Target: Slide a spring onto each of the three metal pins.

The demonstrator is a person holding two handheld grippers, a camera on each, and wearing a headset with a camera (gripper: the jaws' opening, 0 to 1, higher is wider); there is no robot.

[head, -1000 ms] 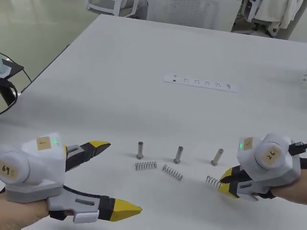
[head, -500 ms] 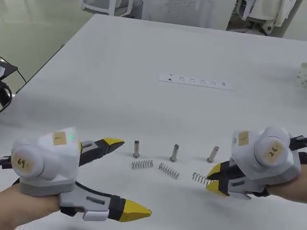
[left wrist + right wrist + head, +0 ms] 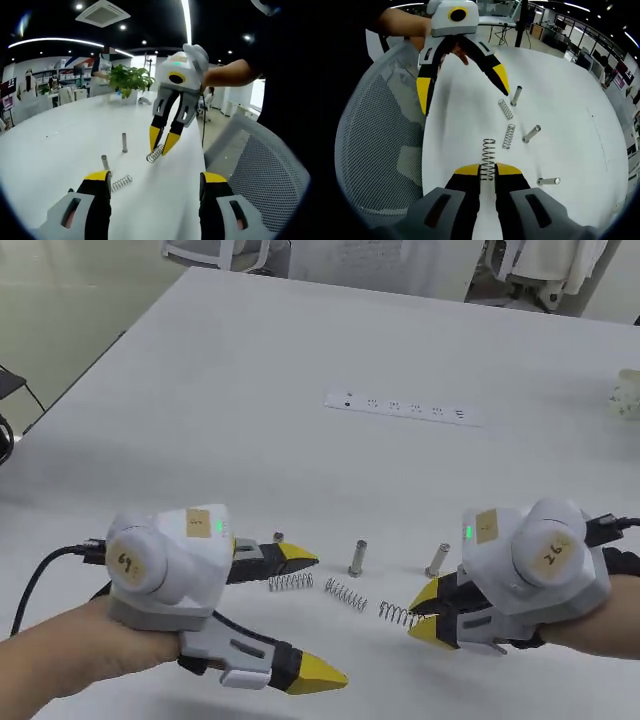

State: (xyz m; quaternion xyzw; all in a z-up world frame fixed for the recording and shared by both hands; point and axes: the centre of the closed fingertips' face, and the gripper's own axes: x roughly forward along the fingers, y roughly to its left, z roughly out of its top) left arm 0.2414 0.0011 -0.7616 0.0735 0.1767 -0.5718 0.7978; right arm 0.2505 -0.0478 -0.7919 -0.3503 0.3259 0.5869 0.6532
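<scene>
- The left gripper [image 3: 308,615], a white body with black, yellow-tipped jaws, is at the near left of the white workbench table [image 3: 250,390]. Its jaws are spread wide and nothing is between them.
- The right gripper [image 3: 428,612], of the same build, is at the near right. Its jaws are pinched on one end of a thin coiled steel spring [image 3: 394,614], whose free end points left toward the left gripper. Whether that end touches the table cannot be told.
- In the right gripper view this spring [image 3: 488,159] runs straight out from between the tips.
- Three short silvery metal pins stand upright in a row between the grippers, on the far side.
- The left pin [image 3: 278,538] is partly hidden behind the left gripper's farther jaw. The middle pin [image 3: 357,558] stands free. The right pin [image 3: 437,560] is just beyond the right gripper's tips.
- Two loose wire springs lie flat just near of the row, apart from the pins. The left loose spring [image 3: 291,583] lies near the left pin and the right loose spring [image 3: 345,595] near the middle pin.
- A long white power strip [image 3: 405,408] lies far across the table.
</scene>
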